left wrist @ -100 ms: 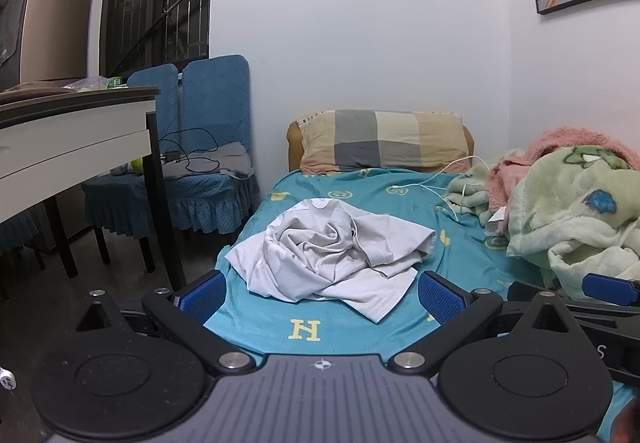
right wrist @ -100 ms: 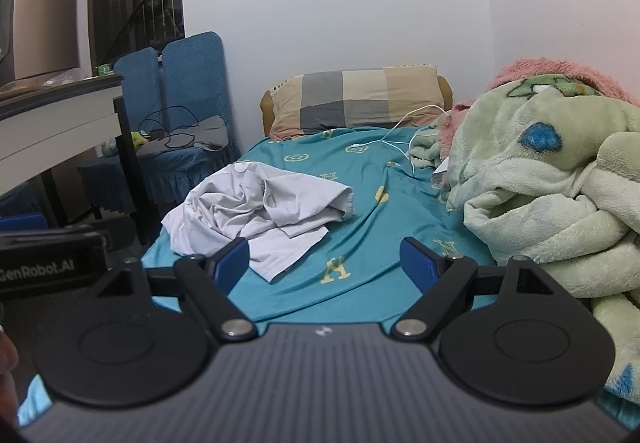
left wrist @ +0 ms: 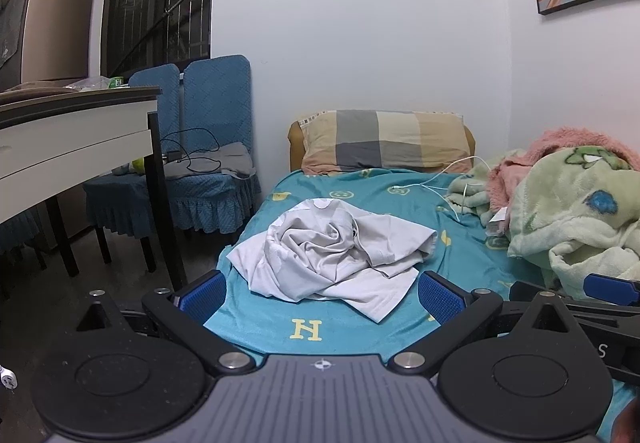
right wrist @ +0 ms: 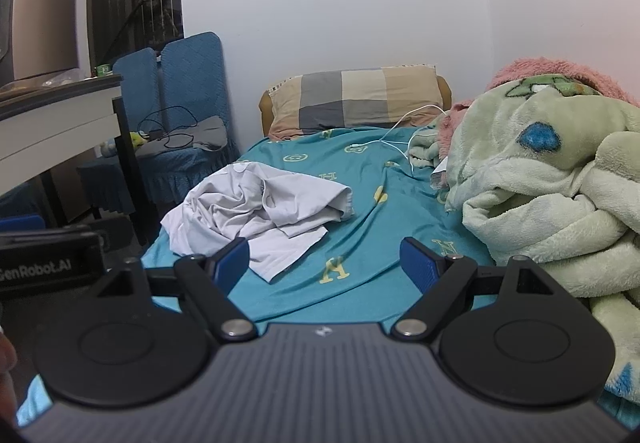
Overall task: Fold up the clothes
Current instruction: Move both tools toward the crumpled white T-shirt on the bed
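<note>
A crumpled pale grey garment (left wrist: pixel 332 251) lies in a heap on the teal bedsheet (left wrist: pixel 304 331), near the bed's left edge. In the right wrist view the same garment (right wrist: pixel 256 207) sits ahead and to the left. My left gripper (left wrist: pixel 320 293) is held short of the heap, its blue pads wide apart and empty. My right gripper (right wrist: pixel 326 263) is open too, over bare sheet to the right of the garment. The right gripper's body (left wrist: pixel 600 295) shows at the left wrist view's right edge.
A pile of green and pink fleece blankets (right wrist: pixel 540 183) fills the bed's right side. A checked pillow (left wrist: pixel 384 141) and a white charging cable (left wrist: pixel 436 179) lie at the head. Left of the bed stand a desk (left wrist: pixel 76 131) and blue-covered chairs (left wrist: pixel 208 147).
</note>
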The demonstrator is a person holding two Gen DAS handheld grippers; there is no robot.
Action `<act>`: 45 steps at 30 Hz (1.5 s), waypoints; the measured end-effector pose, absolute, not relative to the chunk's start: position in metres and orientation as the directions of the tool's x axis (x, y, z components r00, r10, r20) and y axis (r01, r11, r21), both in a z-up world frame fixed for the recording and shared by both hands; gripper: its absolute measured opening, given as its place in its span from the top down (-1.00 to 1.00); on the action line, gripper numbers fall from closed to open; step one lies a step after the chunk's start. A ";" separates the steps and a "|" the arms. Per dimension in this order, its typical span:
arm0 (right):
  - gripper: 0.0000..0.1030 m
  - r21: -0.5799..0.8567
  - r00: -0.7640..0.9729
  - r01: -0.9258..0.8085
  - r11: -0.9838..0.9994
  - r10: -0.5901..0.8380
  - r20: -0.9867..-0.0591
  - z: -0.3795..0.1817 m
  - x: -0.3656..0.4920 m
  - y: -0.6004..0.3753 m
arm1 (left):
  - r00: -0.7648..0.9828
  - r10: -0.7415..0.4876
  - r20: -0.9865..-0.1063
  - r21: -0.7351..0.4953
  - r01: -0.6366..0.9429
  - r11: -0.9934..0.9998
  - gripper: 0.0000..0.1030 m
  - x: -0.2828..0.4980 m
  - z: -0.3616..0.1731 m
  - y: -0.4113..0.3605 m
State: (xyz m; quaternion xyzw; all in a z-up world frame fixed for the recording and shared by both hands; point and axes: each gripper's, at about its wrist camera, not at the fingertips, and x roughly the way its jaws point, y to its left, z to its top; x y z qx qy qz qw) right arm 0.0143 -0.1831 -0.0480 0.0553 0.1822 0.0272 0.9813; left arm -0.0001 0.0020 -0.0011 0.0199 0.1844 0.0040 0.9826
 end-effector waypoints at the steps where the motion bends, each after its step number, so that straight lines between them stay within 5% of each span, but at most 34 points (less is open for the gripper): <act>1: -0.63 0.120 0.932 -0.033 0.992 0.074 -0.354 -0.048 0.014 -0.183 | 0.932 0.015 -0.363 0.040 0.000 0.999 -0.99 0.000 -0.001 0.003; 45: -0.63 0.117 0.945 -0.022 0.993 0.059 -0.320 -0.044 0.009 -0.183 | 0.936 0.048 -0.347 0.006 -0.048 0.999 -0.99 -0.005 0.007 0.018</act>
